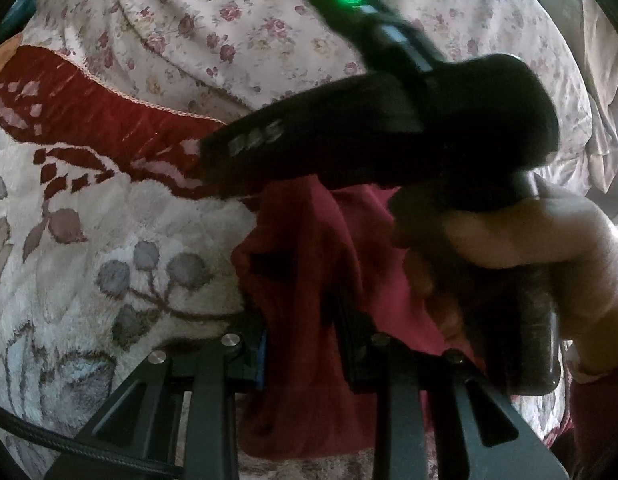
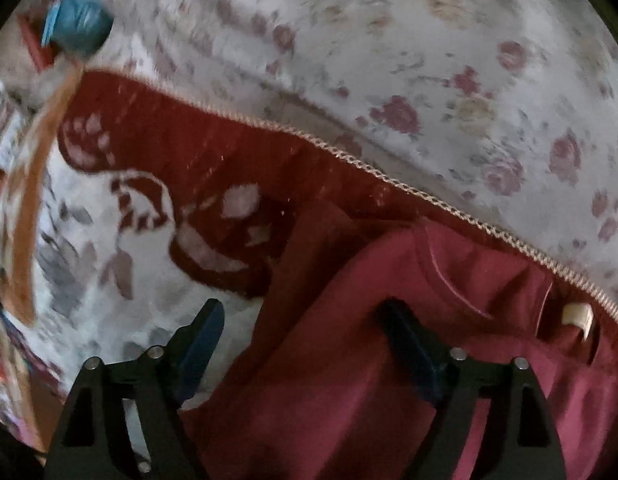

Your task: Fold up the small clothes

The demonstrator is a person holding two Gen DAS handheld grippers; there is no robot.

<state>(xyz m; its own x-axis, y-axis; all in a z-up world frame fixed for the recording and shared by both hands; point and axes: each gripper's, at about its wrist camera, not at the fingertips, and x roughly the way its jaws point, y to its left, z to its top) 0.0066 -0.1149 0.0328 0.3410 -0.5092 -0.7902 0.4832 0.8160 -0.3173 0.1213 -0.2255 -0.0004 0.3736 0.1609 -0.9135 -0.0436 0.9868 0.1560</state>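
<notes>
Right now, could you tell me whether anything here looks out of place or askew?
The red garment is not flat: it hangs bunched between the left claw fingers and lies creased under the open right claw. A blue bundle sits at the far edge of the floral sheet; blur hides what it is.

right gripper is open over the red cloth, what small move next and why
Probably close the right gripper on the dark red cotton garment. Its jaws stand wide apart with the cloth's edge lying between them, nothing pinched yet. In the left wrist view the left gripper appears shut on a bunched fold of the same garment, over the fleecy red-and-white patterned blanket, so a second hold would let both lift and fold it.
</notes>
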